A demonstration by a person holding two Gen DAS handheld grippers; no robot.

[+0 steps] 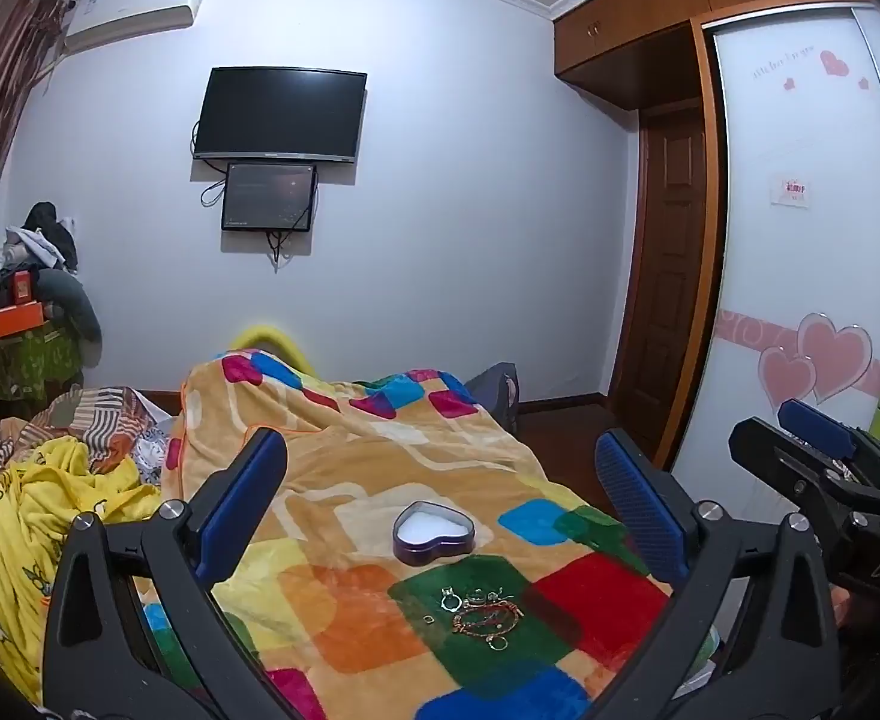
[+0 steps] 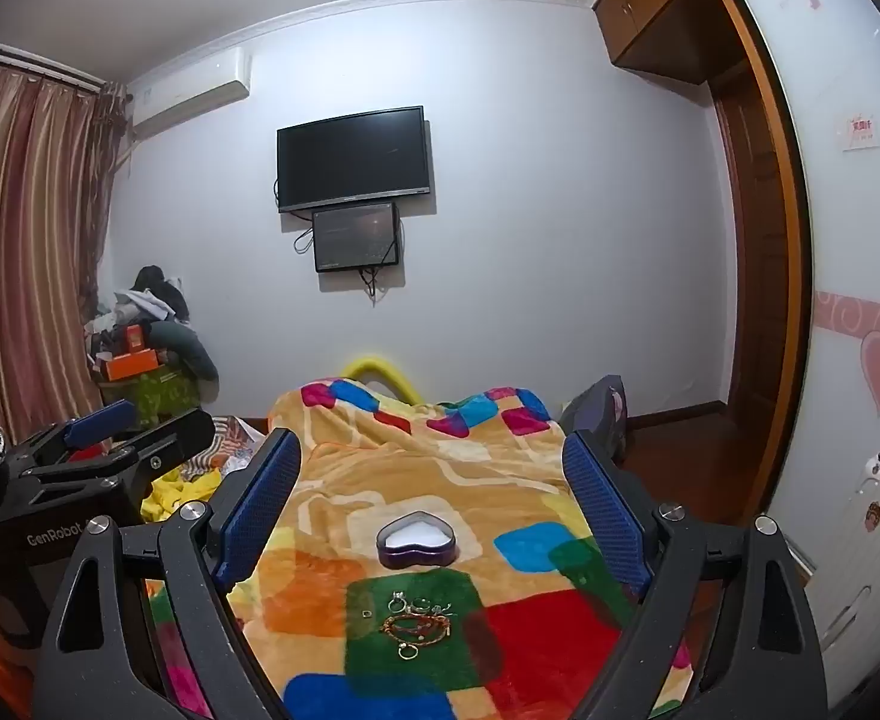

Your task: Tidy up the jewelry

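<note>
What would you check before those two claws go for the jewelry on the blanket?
1. Heart-shaped box open, lid off: ok.
2. Box interior free to take pieces: ok, only a white lining shows.
3. Jewelry within view, on the green patch of the blanket in front of the box: ok.
4. Left gripper open and holding nothing: ok.
5. Right gripper open and holding nothing: ok.
6. Pieces separate enough to lift one at a time: cannot tell; rings and a chain lie bunched together.
</note>
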